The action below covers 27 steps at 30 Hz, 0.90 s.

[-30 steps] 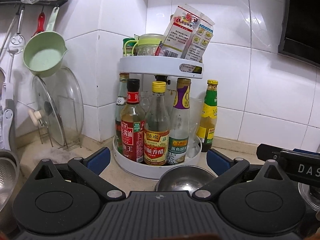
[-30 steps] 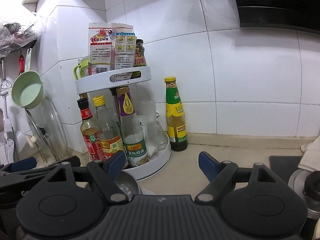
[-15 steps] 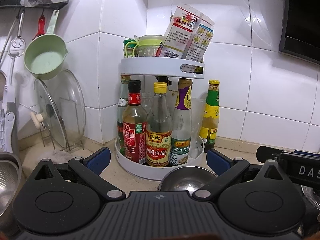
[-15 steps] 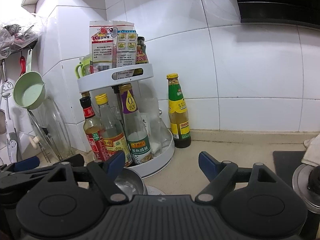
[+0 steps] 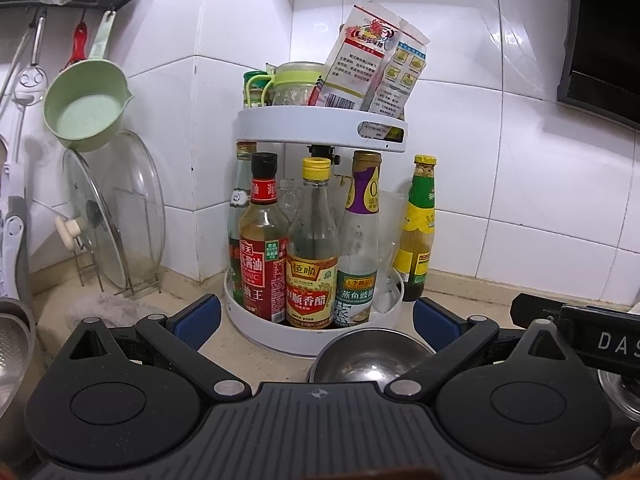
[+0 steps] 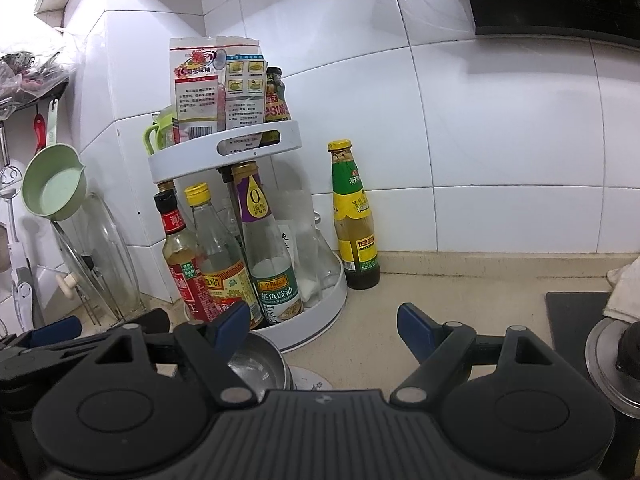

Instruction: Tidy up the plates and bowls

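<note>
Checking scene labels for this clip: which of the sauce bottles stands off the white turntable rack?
The green-labelled bottle with the yellow cap, standing alone on the counter against the tiled wall, right of the rack. The others stand inside the rack's lower tray.

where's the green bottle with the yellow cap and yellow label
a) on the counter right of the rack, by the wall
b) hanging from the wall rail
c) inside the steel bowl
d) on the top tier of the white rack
a: the green bottle stands on the counter just right of the white rack, against the tiled wall.
</note>
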{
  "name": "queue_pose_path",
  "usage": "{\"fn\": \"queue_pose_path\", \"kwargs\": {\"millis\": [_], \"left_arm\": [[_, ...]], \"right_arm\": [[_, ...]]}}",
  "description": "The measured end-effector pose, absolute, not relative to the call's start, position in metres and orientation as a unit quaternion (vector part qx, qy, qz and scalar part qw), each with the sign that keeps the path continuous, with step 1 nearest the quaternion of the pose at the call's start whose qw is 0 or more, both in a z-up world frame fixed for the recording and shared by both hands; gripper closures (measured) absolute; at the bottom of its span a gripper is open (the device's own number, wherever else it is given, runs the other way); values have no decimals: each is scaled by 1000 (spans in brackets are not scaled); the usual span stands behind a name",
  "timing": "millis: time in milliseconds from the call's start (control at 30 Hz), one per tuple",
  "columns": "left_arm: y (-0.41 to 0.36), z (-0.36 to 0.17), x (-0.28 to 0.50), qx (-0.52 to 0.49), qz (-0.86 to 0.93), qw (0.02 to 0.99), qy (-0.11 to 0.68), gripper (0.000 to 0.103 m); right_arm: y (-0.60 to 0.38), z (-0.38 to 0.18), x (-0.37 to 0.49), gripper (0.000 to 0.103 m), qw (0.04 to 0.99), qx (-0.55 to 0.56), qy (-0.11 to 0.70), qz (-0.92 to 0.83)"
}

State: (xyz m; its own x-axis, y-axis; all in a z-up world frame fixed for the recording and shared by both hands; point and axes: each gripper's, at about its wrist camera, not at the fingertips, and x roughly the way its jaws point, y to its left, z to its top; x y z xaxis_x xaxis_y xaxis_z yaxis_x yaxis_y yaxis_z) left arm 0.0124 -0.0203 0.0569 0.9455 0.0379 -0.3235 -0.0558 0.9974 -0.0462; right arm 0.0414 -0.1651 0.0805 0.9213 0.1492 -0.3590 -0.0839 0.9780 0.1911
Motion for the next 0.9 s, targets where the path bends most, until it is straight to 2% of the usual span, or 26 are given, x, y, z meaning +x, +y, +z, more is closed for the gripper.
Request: {"fn": "queue_pose_path", "kwargs": {"millis": [900], "left_arm": [[-21,58,16,-21,22,987,156,0]], "right_arm": [[-164,81,41,24,977,89,187,55]]}}
